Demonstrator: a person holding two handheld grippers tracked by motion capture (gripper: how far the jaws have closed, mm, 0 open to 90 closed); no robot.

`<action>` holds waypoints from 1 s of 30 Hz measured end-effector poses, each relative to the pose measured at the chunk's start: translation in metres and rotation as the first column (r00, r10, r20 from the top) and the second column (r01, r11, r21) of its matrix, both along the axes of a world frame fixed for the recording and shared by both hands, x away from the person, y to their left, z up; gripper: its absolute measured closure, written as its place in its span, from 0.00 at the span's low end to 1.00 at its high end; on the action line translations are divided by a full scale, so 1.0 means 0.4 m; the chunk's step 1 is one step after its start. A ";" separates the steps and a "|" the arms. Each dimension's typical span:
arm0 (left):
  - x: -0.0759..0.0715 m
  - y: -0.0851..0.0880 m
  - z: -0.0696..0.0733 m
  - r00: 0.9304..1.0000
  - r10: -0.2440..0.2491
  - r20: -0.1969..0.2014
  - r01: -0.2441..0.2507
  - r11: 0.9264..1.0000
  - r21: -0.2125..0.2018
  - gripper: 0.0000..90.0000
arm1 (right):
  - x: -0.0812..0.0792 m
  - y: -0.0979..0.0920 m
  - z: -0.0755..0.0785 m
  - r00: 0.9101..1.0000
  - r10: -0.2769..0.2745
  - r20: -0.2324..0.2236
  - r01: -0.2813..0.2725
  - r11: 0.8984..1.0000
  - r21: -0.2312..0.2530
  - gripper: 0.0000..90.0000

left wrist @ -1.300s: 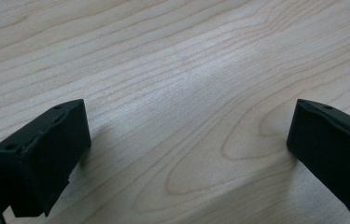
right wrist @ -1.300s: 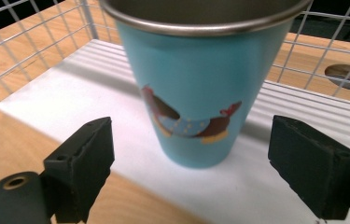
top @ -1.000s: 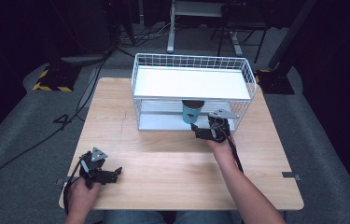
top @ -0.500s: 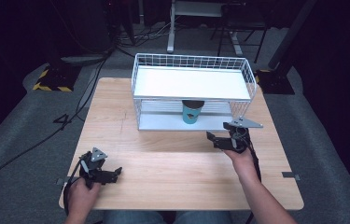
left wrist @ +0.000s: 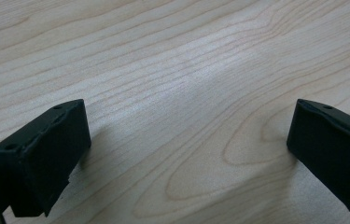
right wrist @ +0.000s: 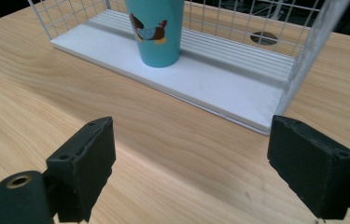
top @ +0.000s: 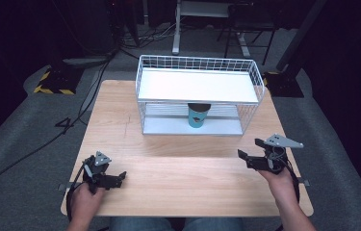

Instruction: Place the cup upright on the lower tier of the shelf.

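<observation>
A wooden counter (top: pixel 168 187) takes up the middle of the high view, w/ a white wire rack (top: pixel 198 96) standing at its far edge, upper centre of frame. The rack has a white top shelf (top: pixel 195 86) and a white bottom tray. A teal cup (top: pixel 199 115) w/ a dark rim stands upright on that bottom tray, under the shelf, roughly mid-rack; in the right gripper view it sits top centre and shows a small printed figure on its side.

The left gripper (top: pixel 113 179) is at lower left of the high view, held by the person's left hand (top: pixel 85 197), low over the counter near its front edge. Jaws wide apart, nothing btwn them, just bare wood grain in the left gripper view.

The right gripper (top: pixel 245 157) is at lower right, in the right hand (top: pixel 280 180), pointing toward frame left, grey plate on top. Jaws also spread wide, nothing held. It's well apart from the cup and clear of the rack's front corner.

Dark floor and cables lie beyond the counter.
</observation>
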State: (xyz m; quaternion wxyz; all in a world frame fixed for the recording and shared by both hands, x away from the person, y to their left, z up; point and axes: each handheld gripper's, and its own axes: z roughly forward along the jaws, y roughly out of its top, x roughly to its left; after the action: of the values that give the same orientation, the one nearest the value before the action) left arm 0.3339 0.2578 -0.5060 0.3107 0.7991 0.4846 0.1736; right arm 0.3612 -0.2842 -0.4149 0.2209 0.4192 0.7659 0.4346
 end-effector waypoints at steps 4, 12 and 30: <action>0.001 0.000 0.000 1.000 -0.001 0.000 0.001 1.000 0.000 0.00 | -0.026 -0.033 -0.006 1.000 -0.016 0.003 0.016 1.000 0.015 0.17; 0.003 -0.002 0.000 1.000 0.003 -0.003 -0.003 1.000 -0.001 0.00 | -0.051 -0.080 -0.050 0.999 -0.028 -0.025 0.028 1.000 -0.015 0.18; 0.007 -0.003 0.001 1.000 -0.005 -0.002 0.005 1.000 0.000 0.00 | -0.045 -0.133 -0.154 0.977 -0.082 -0.199 0.056 0.990 -0.131 0.17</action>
State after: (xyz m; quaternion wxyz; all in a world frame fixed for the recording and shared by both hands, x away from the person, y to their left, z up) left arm 0.3369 0.2568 -0.5057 0.3103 0.8005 0.4830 0.1722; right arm 0.3433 -0.3376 -0.4767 0.1821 0.4731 0.7951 0.3328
